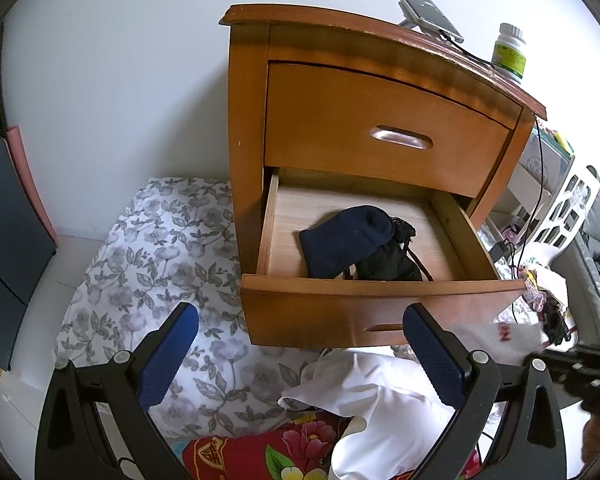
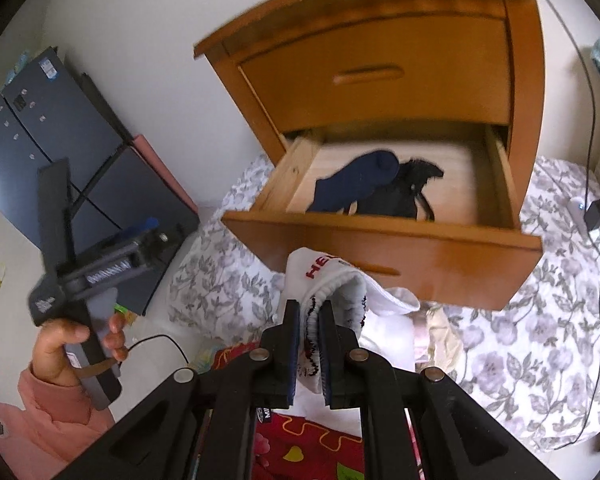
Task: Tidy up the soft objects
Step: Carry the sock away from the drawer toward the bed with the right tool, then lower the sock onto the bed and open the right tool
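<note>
Right wrist view: right gripper (image 2: 309, 334) clamped on a white sock (image 2: 332, 280) with red lettering, just before the open drawer (image 2: 380, 236).
Left wrist view: left gripper (image 1: 300, 344) wide open, empty, above white cloth (image 1: 380, 408).
Drawer contents: navy sock (image 1: 340, 240), black item (image 1: 392, 260).
Only right view: hand (image 2: 60, 344) holding the left gripper's handle.
Only left view: bottle (image 1: 510, 52) on the nightstand (image 1: 248, 120).

open drawer (image 1: 376, 286), navy sock (image 1: 342, 240), black pouch (image 1: 392, 260) inside
</note>
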A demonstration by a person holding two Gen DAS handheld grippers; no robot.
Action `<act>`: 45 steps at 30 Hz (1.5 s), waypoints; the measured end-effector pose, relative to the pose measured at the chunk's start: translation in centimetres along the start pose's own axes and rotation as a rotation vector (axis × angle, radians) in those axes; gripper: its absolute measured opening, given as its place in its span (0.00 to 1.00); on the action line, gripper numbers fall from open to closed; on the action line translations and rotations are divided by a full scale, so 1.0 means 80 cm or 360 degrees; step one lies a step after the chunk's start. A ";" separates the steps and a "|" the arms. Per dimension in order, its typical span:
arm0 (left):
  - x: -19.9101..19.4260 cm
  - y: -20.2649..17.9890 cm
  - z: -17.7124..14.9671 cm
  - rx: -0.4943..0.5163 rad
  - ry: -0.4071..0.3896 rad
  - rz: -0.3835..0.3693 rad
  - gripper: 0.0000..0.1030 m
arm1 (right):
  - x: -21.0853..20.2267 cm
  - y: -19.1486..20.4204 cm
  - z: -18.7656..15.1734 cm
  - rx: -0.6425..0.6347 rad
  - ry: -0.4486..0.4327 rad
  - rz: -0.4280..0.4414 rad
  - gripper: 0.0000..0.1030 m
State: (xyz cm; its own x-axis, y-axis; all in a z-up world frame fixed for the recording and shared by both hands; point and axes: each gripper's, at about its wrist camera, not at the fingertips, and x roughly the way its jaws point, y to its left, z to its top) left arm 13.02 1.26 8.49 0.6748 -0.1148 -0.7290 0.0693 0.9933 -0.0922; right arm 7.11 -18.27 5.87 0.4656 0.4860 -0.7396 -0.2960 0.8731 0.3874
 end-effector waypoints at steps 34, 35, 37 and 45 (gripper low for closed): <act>0.022 -0.010 -0.014 0.0085 0.0109 -0.0035 0.99 | 0.151 -0.029 -0.050 0.0171 0.0526 -0.0079 0.14; 0.022 -0.010 -0.014 0.0085 0.0111 -0.0035 0.99 | 0.150 -0.029 -0.049 0.0168 0.0528 -0.0084 0.16; 0.022 -0.010 -0.014 0.0088 0.0113 -0.0035 0.99 | 0.148 -0.028 -0.048 0.0157 0.0532 -0.0099 0.27; 0.023 -0.009 -0.015 0.0090 0.0114 -0.0033 0.99 | 0.125 -0.028 -0.037 0.0142 0.0454 -0.0143 0.37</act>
State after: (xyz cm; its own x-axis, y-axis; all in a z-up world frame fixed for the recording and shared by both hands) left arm 13.34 0.30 6.42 0.6185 -0.1337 -0.7743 0.1253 0.9896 -0.0707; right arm 9.94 -15.46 -4.03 0.2303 0.3871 -0.8928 -0.1842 0.9182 0.3506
